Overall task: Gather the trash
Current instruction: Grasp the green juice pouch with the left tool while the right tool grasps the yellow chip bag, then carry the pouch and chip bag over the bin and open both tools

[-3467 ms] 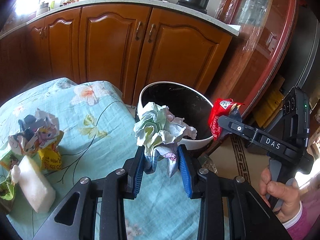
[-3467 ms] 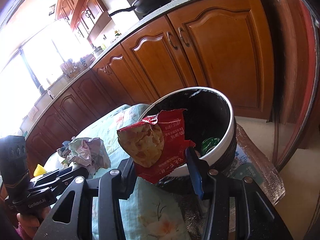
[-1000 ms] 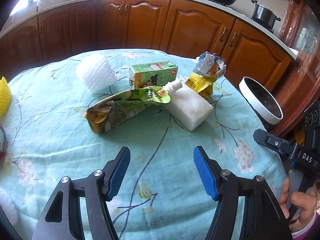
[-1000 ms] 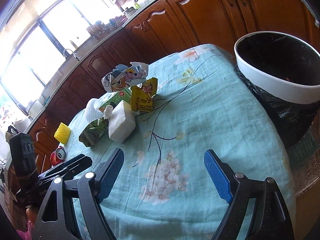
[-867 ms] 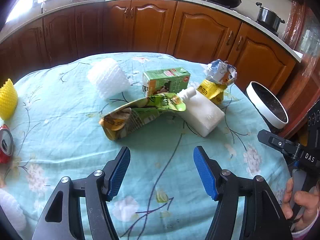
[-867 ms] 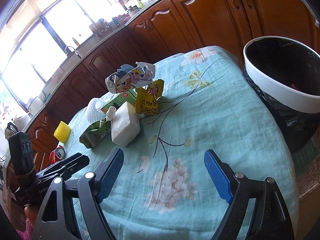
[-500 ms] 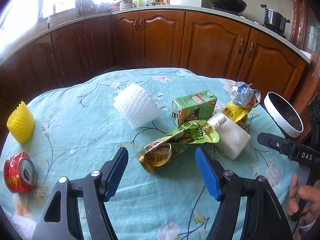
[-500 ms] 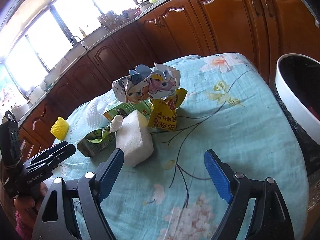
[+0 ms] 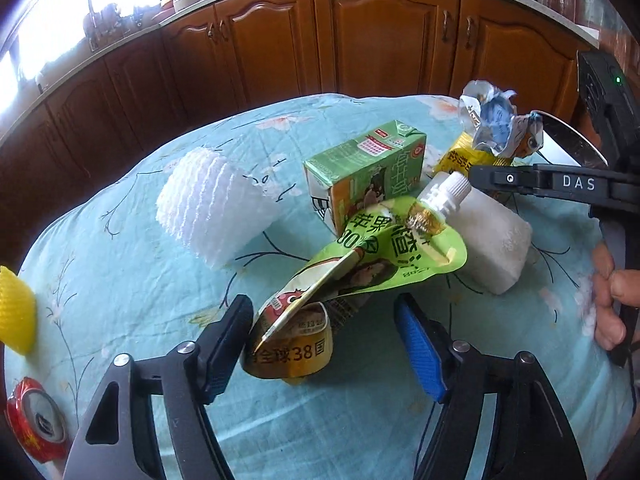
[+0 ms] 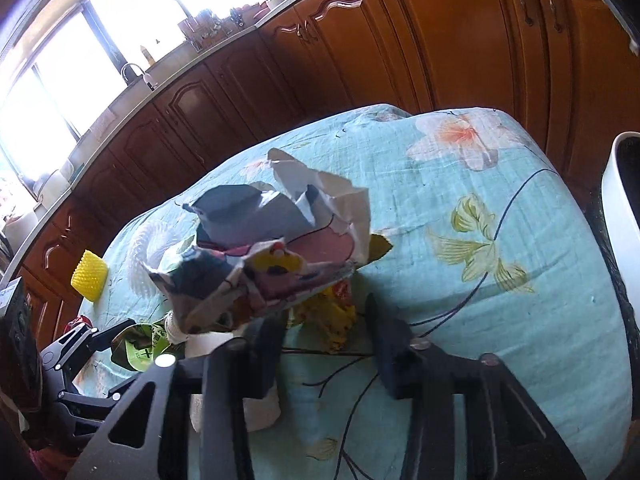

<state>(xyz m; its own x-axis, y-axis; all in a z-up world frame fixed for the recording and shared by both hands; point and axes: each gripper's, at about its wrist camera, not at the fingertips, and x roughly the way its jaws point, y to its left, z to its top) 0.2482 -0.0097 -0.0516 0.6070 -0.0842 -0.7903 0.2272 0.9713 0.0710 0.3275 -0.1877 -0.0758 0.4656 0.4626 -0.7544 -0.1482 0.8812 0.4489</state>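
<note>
My left gripper [image 9: 324, 340] is open, its jaws on either side of the lower end of a flattened green drink pouch [image 9: 360, 264] with a white spout. Behind the pouch are a green juice carton [image 9: 368, 168], a white foam block [image 9: 492, 240] and a white foam net sleeve [image 9: 208, 208]. My right gripper [image 10: 326, 344] is open, its jaws around a yellow snack wrapper [image 10: 332, 316] under a crumpled cartoon wrapper [image 10: 272, 248]. The same crumpled wrapper shows in the left wrist view [image 9: 496, 120]. The white bin's rim [image 10: 620, 196] is at the far right.
A round table with a teal flowered cloth [image 9: 120, 264] carries everything. A yellow foam net [image 9: 14, 312] and a crushed red can [image 9: 36, 420] lie at its left edge. Brown kitchen cabinets [image 9: 380, 36] stand behind. The right gripper's body [image 9: 560, 184] reaches in from the right.
Both grippers have moved in toward the trash pile. The left jaws now flank the green pouch and the right jaws flank the yellow wrapper. Both stay open.
</note>
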